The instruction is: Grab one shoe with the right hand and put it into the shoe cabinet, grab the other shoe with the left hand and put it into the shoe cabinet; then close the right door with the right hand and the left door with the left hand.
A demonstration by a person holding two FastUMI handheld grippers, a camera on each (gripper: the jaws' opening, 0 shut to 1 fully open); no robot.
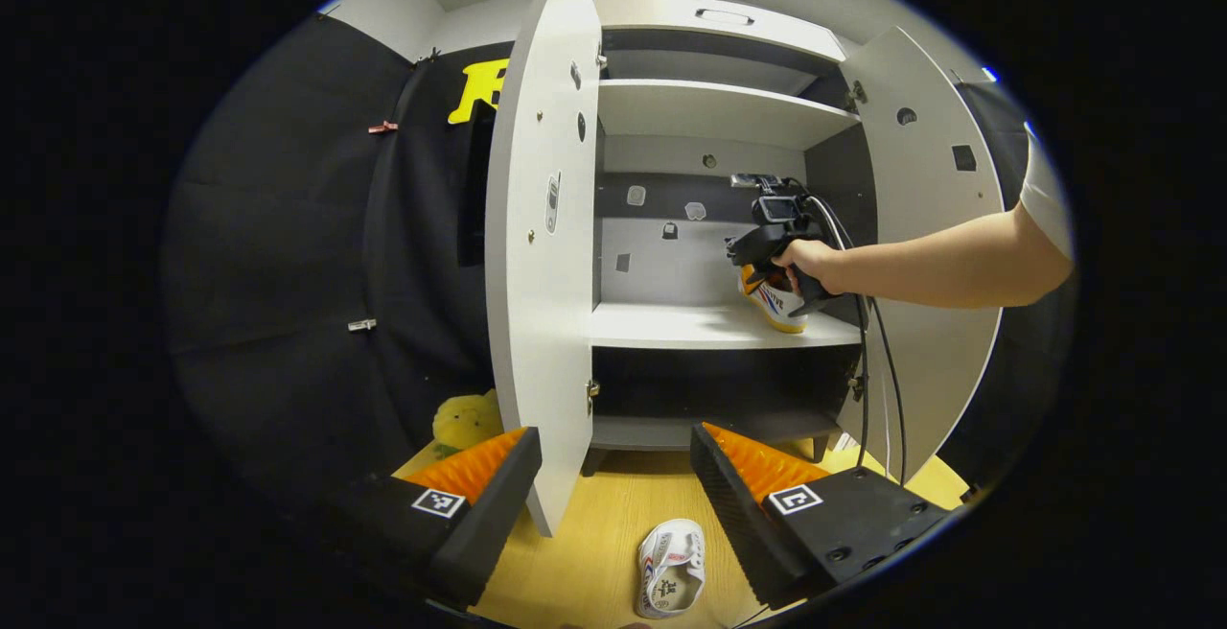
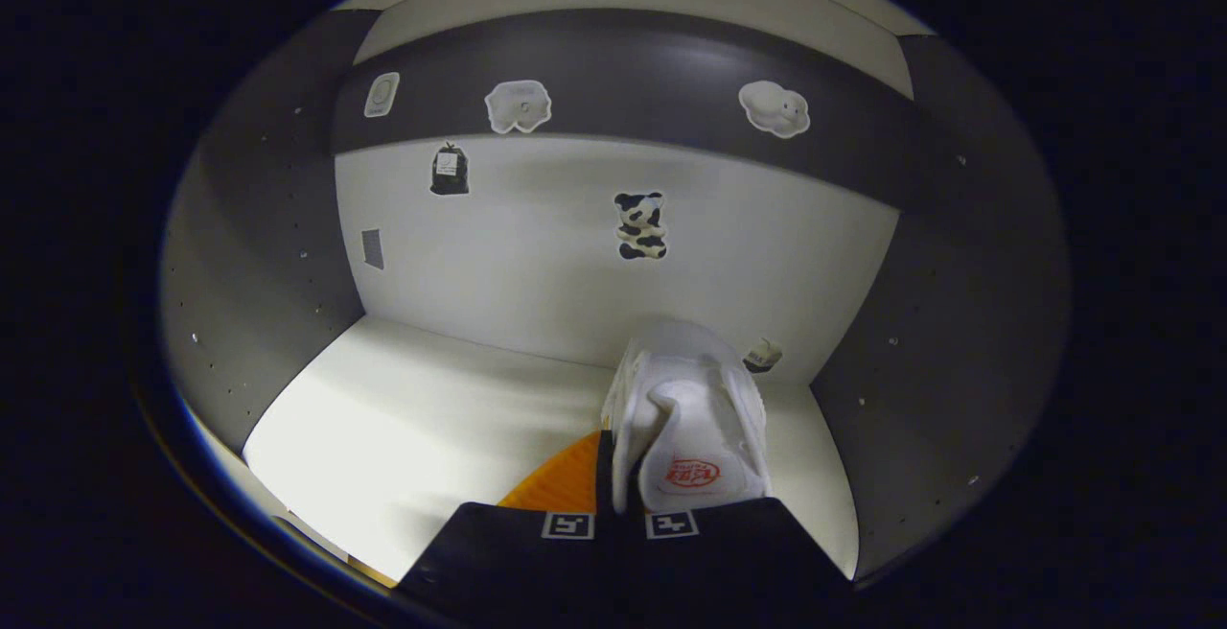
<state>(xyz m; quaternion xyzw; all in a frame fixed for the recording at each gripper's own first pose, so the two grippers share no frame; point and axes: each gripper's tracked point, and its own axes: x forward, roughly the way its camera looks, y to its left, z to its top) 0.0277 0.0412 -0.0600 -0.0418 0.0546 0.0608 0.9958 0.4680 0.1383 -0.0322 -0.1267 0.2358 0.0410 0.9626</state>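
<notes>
Right gripper (image 2: 618,504) is gripping one shoe (image 2: 685,428) inside the shoe cabinet (image 1: 719,327); left gripper (image 1: 613,495) is hanging wide above the other shoe (image 1: 671,579) at 6 o'clock.

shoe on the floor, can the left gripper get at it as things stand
Probably yes. The shoe on the floor lies between and just ahead of the open left gripper, with bare wooden floor around it. The left door stands close on one side.

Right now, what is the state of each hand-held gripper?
Left hand-held gripper: open, holding nothing.
Right hand-held gripper: closed on a white shoe inside the cabinet.
</notes>
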